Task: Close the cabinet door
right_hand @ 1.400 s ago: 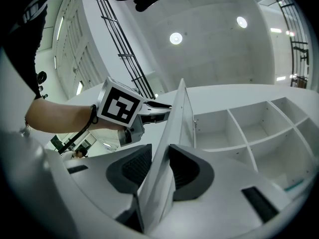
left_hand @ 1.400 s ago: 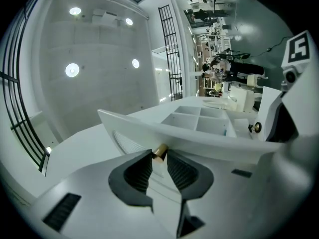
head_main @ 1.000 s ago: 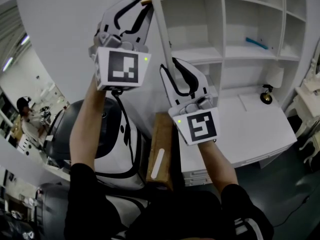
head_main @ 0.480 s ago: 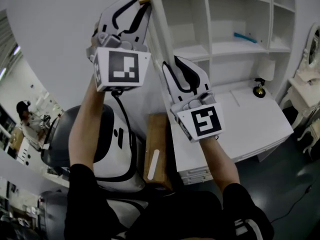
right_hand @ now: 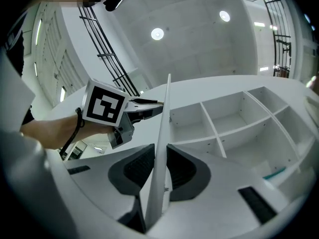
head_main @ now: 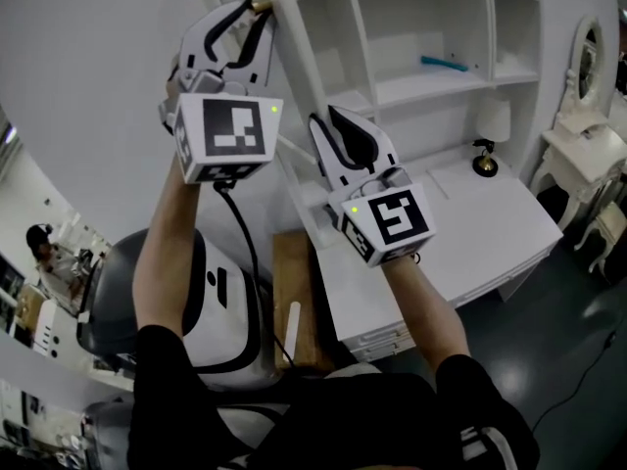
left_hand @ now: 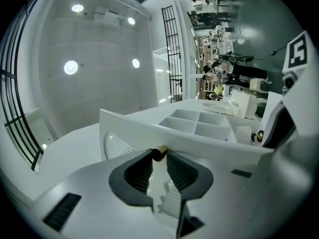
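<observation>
I'm closing the cabinet door (right_hand: 162, 133), which still stands open left of the shelves (head_main: 421, 37): the left gripper's (left_hand: 159, 157) jaws pinch its brass knob (head_main: 261, 5), the right gripper's (right_hand: 160, 153) jaws have just been closing onto its edge, and next I swing both rightward.

Round ceiling lights (left_hand: 71, 67) glare at ten o'clock in the left gripper view; soft, even brightness elsewhere, faint shadows; fisheye bending and dark corners toward every edge

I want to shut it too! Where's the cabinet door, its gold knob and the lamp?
cabinet door (right_hand: 163, 133): right gripper view, its thin edge.
gold knob (left_hand: 160, 153): left gripper view, its round end.
lamp (head_main: 493, 120): head view, its shade.
</observation>
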Demonstrator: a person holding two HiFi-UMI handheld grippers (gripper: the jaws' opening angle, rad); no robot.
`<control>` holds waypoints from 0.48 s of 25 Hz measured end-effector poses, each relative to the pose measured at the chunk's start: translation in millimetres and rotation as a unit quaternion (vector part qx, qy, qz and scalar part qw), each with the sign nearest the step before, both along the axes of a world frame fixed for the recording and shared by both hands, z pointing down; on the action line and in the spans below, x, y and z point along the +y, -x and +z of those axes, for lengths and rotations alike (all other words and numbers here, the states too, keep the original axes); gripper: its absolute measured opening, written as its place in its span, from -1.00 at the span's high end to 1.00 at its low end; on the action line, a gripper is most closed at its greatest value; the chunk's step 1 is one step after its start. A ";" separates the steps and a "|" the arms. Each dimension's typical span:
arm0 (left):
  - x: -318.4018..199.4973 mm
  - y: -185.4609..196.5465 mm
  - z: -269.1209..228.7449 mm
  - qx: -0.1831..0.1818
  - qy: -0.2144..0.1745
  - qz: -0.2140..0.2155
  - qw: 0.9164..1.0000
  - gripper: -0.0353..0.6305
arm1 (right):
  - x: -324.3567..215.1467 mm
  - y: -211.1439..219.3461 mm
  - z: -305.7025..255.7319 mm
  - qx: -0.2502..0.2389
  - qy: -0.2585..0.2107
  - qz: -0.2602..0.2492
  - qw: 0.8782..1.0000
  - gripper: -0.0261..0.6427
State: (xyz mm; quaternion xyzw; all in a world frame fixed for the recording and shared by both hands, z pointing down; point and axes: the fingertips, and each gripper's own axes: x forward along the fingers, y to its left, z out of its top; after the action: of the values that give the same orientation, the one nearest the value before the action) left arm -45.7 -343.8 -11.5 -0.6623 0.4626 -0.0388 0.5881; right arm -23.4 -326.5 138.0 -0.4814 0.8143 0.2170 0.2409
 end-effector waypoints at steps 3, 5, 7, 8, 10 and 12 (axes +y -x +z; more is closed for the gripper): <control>-6.3 -13.8 -0.1 -0.004 0.008 0.017 1.000 0.60 | -8.2 -13.3 -1.3 -0.003 0.008 0.009 1.000 0.66; -10.9 -22.0 -1.6 0.000 0.022 0.037 0.999 0.60 | -15.7 -21.0 -2.3 -0.003 0.014 0.014 1.000 0.66; -16.3 -29.2 -2.9 0.005 0.026 0.046 0.999 0.60 | -23.3 -28.9 -3.0 -0.003 0.020 0.014 1.000 0.66; -19.0 -33.2 -3.1 0.004 0.021 0.045 0.999 0.60 | -26.6 -33.6 -3.1 -0.003 0.023 0.014 1.000 0.66; -23.3 -42.9 -2.2 0.002 0.013 0.043 0.999 0.60 | -32.4 -43.1 -1.8 -0.004 0.026 0.011 1.000 0.66; -26.7 -51.2 -0.6 0.005 0.011 0.043 0.999 0.61 | -37.5 -51.2 0.6 -0.006 0.029 0.008 1.000 0.66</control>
State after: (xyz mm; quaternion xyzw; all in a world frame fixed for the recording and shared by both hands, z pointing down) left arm 5.5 -370.5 -12.0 -0.6883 0.4366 -0.0154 0.5791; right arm 27.9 -364.1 138.5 -0.4958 0.8149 0.1926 0.2302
